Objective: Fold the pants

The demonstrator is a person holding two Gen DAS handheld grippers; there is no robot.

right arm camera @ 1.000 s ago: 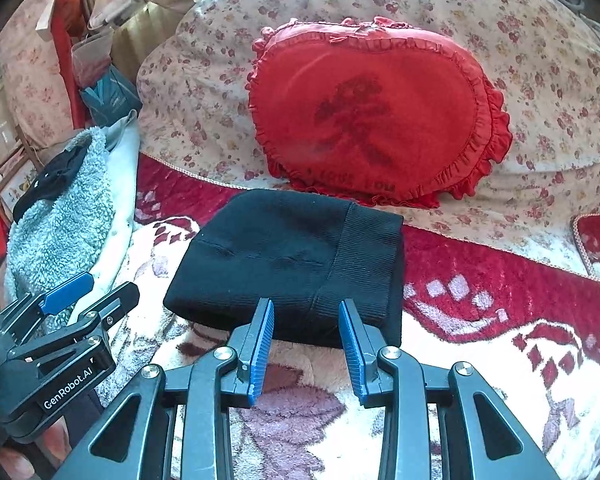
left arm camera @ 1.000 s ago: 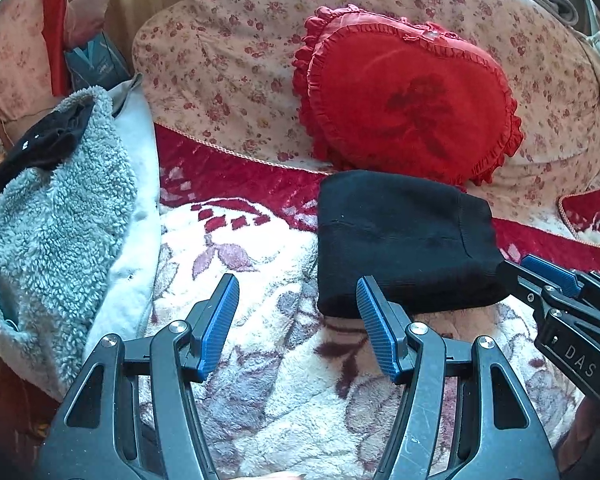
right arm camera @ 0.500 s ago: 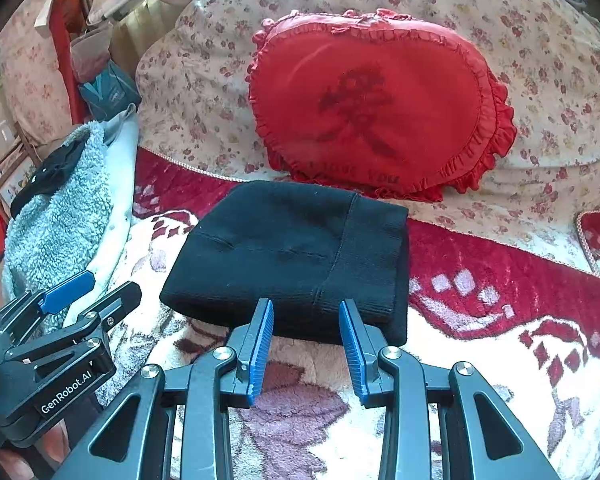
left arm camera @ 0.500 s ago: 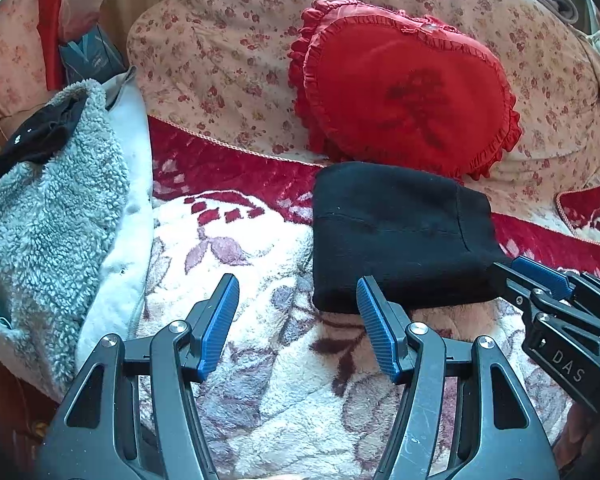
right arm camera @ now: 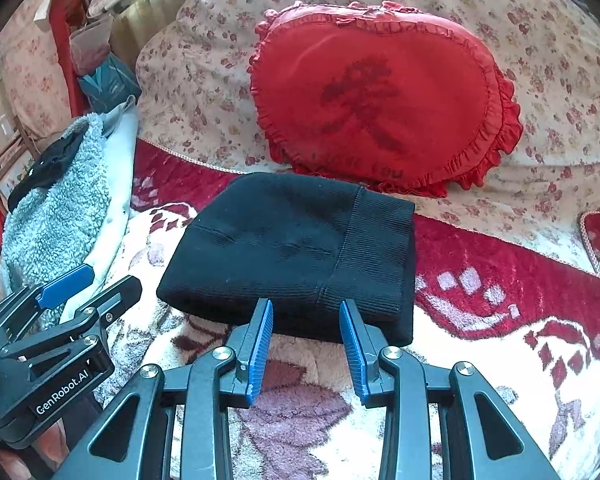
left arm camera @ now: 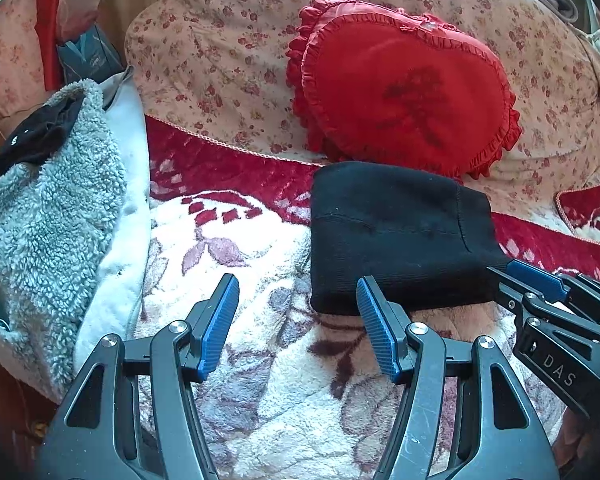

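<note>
The black pants lie folded into a compact rectangle on the floral blanket, ribbed waistband to the right; they also show in the right wrist view. My left gripper is open and empty, just in front of the bundle's left near corner. My right gripper is open and empty, its fingertips at the bundle's near edge below the waistband. Each gripper shows in the other's view, the right one and the left one.
A red heart-shaped pillow leans on a flowered cushion right behind the pants. A grey fleece garment with a black item on top lies at the left. The fluffy white-and-red blanket covers the surface.
Both grippers have drawn back slightly and lifted; the folded pants sit a bit farther from the fingertips. The pants have not moved and both jaws stay open.
</note>
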